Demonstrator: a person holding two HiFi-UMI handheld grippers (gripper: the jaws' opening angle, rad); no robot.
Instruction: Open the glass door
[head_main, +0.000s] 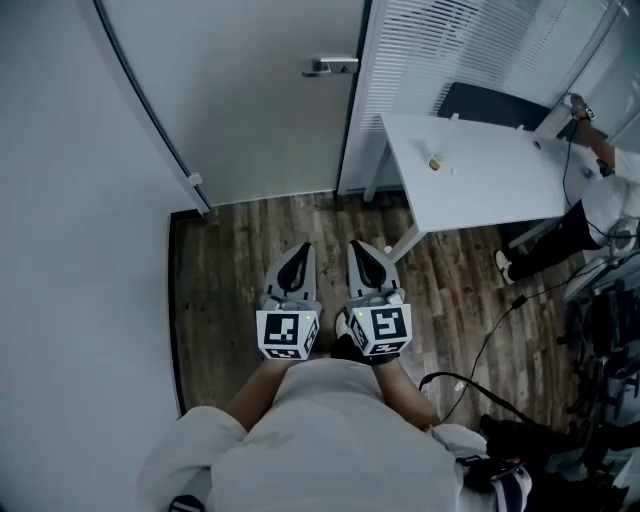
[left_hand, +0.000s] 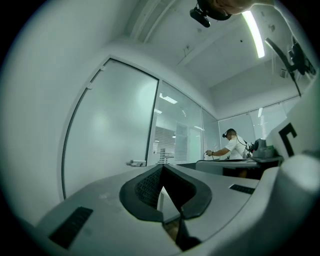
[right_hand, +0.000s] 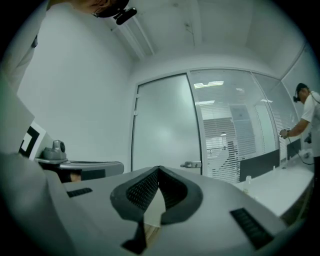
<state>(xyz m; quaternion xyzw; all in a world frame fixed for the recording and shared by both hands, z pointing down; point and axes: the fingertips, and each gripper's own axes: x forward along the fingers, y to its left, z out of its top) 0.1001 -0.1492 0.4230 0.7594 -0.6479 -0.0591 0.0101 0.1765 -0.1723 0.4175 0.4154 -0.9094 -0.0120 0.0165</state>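
Presently the glass door stands upright and shut in its dark frame, ahead of the 2 grippers. Its lever handle lies level near the door's right edge, with the free end pointing left toward the hinge side. The left gripper and right gripper sit side by side, well apart from the door, jaws together and holding nothing. Wooden floor runs from them to the threshold. A wall bounds the left, and a white table stands near on the right.

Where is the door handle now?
In the head view the door handle sits top centre, at the right edge of the glass door, beside the blinds.
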